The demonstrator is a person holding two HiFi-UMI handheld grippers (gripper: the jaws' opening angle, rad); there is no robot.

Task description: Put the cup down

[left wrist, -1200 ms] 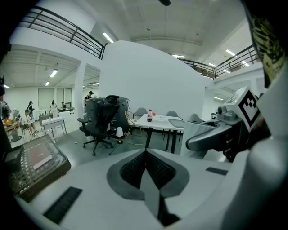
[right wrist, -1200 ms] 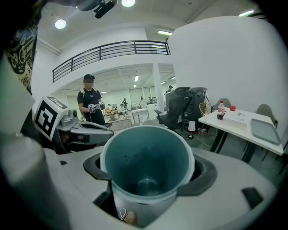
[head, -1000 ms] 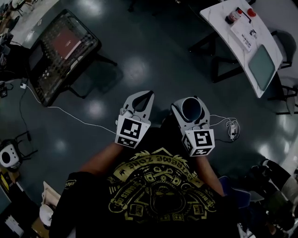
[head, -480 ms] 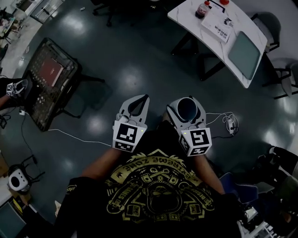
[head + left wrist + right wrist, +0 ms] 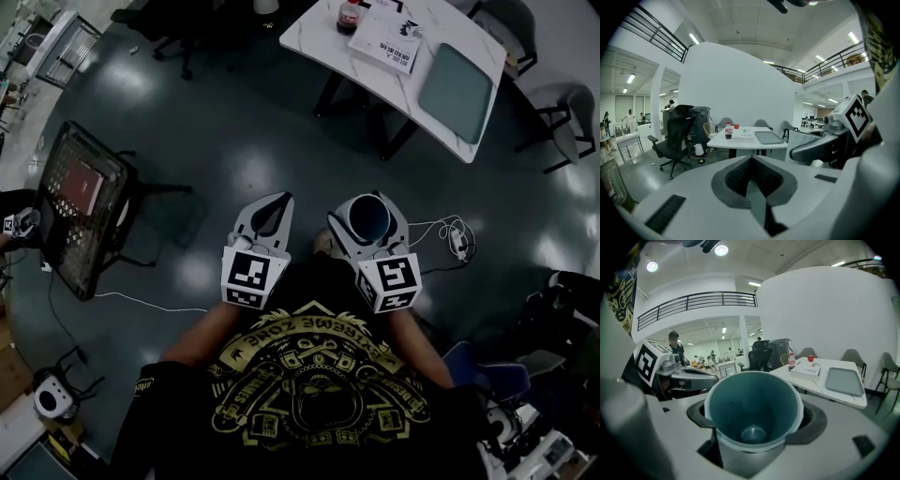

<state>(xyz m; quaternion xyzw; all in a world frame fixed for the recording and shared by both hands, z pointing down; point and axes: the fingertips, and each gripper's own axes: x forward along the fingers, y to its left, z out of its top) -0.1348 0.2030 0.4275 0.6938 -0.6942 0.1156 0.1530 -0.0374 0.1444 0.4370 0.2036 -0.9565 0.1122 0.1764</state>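
cup [image 5: 753, 408] sits upright, clamped in the right hand-held gripper [image 5: 367, 214] over the dark glossy floor [image 5: 234, 112], so nothing's set down yet. left hand-held gripper [image 5: 279, 199] is pressed together, empty. the white worktop [image 5: 314, 33] waits ahead, well apart, in a big open office.
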